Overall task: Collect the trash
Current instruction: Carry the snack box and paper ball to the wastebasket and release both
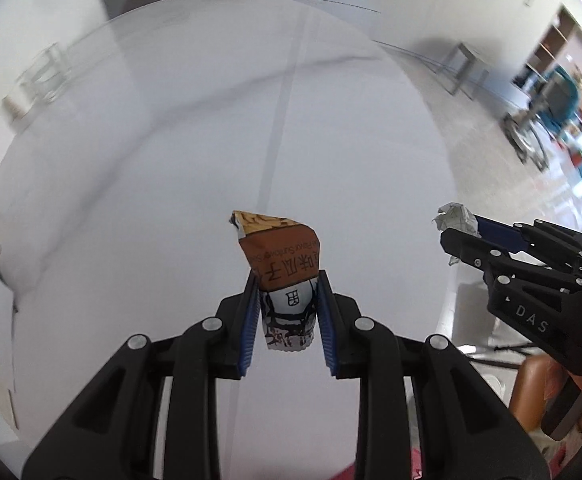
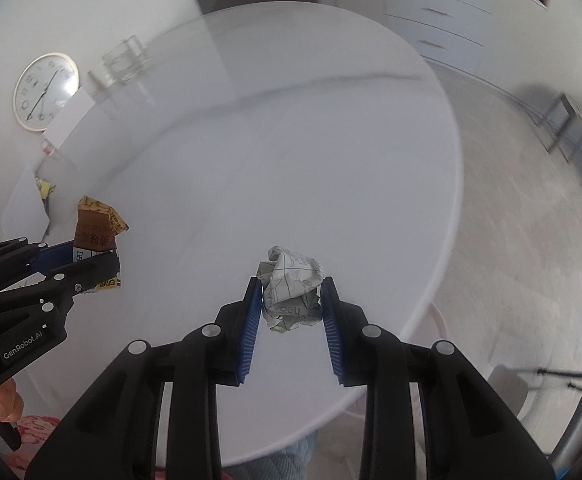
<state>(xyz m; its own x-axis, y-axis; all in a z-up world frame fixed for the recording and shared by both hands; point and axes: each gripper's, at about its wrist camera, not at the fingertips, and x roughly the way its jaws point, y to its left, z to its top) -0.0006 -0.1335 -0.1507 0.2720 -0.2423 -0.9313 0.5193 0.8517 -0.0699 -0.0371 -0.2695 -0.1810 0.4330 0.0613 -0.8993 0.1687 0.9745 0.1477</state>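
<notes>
Claws (image 1: 289, 280) (image 2: 291, 286) pinch wrapper (image 1: 281, 256), paper (image 2: 291, 292).

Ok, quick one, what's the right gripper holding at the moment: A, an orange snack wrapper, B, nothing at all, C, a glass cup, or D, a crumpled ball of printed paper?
D: the right gripper has its blue pads closed on a crumpled paper ball above the white table, while the orange snack wrapper sits in the left gripper.

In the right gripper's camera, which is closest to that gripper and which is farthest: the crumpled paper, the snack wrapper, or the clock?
1. Crumpled paper: pinched in the right gripper.
2. Snack wrapper: left, in the left gripper.
3. Clock: far left, beyond the table's edge.
</notes>
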